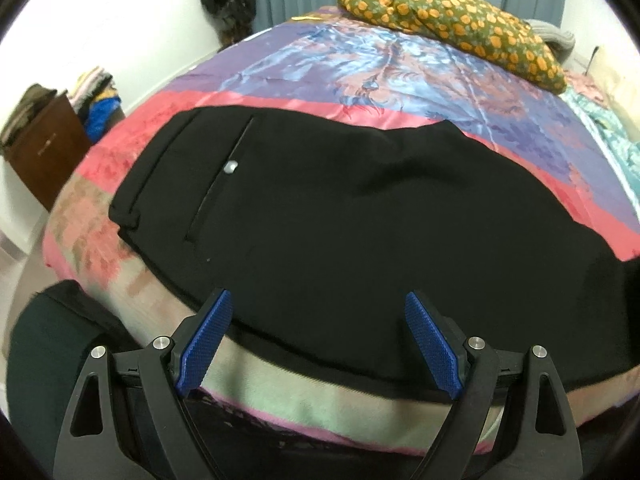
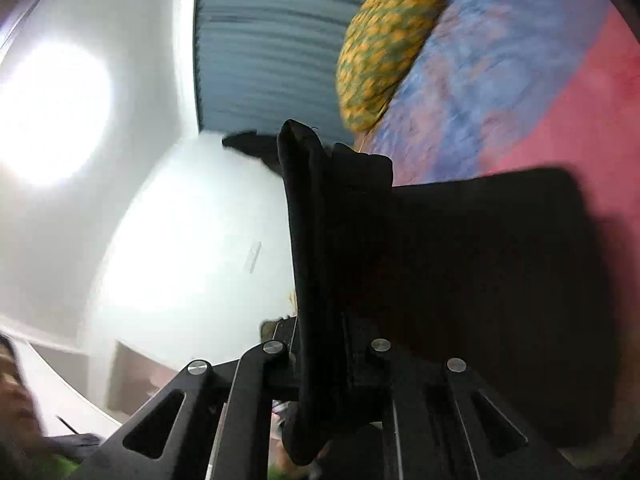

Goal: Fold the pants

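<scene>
While the black pants (image 1: 340,216) lie spread across the patterned bedspread (image 1: 360,64), waistband end to the left with a welt back pocket and its pale button (image 1: 230,167) facing up, the left gripper (image 1: 320,312) hangs released over the near hem edge, blue pads (image 1: 206,340) wide apart, touching nothing as far as I can tell. Right gripper (image 2: 336,344) is clenched on a bunched strip of the same pants fabric (image 2: 320,240), which rises up between its fingers; that view is tilted and motion-blurred, so exactly which end it holds is unclear, probably the leg end. A dark flat panel of cloth (image 2: 500,280) sits to its right over the pink part of the spread.

Judgement: mid-fold, with one end lifted to carry over.

Risks:
- The grip is on a narrow bunch, so layers may slip out and the leg end land crooked.
- Left gripper isn't pinning anything, so a pull from the right could drag the whole garment across the slick-looking spread.
- Near edge sits close to the bed's front edge, so a tug toward the person could slide it off.
- The orange-dotted pillow (image 1: 452,24) is well apart, no conflict.
</scene>
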A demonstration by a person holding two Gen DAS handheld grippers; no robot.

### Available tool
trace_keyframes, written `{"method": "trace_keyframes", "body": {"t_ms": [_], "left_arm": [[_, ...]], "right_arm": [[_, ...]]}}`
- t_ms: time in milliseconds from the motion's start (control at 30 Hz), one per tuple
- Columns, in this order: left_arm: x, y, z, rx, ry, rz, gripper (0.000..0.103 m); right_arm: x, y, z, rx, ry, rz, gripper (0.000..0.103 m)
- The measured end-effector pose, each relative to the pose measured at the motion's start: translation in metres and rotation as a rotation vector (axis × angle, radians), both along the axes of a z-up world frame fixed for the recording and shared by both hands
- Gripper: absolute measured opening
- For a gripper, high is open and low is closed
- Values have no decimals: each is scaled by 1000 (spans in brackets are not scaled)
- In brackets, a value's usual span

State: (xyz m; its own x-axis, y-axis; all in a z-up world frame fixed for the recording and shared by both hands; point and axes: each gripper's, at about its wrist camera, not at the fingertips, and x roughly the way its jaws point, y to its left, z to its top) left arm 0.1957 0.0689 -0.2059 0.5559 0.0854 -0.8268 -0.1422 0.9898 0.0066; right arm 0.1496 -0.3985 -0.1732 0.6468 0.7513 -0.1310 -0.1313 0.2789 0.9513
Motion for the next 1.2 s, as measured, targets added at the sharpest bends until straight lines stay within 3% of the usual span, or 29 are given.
{"method": "trace_keyframes", "body": {"t_ms": [67,133,167,200,233,267,333,433,500,567,633,700,733,767,833,867,900,967,1000,1033,1100,1167,1200], "left_arm": [[-3,7,-1,-7,0,-14,89],[-6,12,-1,-24,3,-28,89],[-7,15,0,-32,4,-34,89],[-8,17,1,-37,2,-39,89],[-8,19,1,-45,1,-43,89],[-9,22,2,-54,-1,-45,89],[-12,26,5,-93,-11,-49,89],[-18,20,15,-167,-39,-100,87],[-16,-6,25,-204,-53,-221,80],[-5,-34,30,-202,-43,-321,74],[12,-60,29,-161,-41,-351,67],[25,-74,32,-175,-35,-357,44],[32,-86,37,-202,-40,-385,42],[35,-97,41,-198,-49,-410,42],[39,-115,41,-165,-52,-470,42],[43,-125,35,-132,-38,-500,42],[48,-129,28,-104,-21,-507,36],[64,-132,-2,-33,68,-468,22],[67,-129,-12,-23,97,-453,12],[70,-124,-23,-44,110,-437,11],[69,-122,-22,-54,92,-432,9],[66,-126,-19,-24,88,-444,9],[65,-127,-18,-12,87,-450,9]], "right_arm": [[26,61,-7,-46,10,26,13],[50,141,-18,-175,38,54,18],[57,166,-22,-252,59,64,32],[65,211,-28,-427,102,111,65],[68,241,-33,-545,118,182,75],[62,261,-35,-614,111,236,76],[34,275,-29,-735,62,268,76],[-26,250,-12,-839,-20,185,82],[-66,219,-8,-893,-23,95,91],[-87,189,-8,-922,0,19,91],[-97,164,-8,-913,45,-46,91],[-94,139,-2,-872,56,-153,91],[-96,128,8,-879,53,-192,91],[-87,124,13,-891,55,-219,87],[-67,107,23,-924,61,-234,67],[-54,99,27,-942,62,-222,57],[-38,93,29,-966,61,-194,44],[-10,86,30,-1028,33,-142,29],[7,84,18,-1037,40,-81,26],[18,78,-3,-1021,85,-10,25],[28,73,-57,-1051,248,151,18],[24,75,-56,-1106,170,156,15],[29,78,-45,-1143,189,171,16]]}}
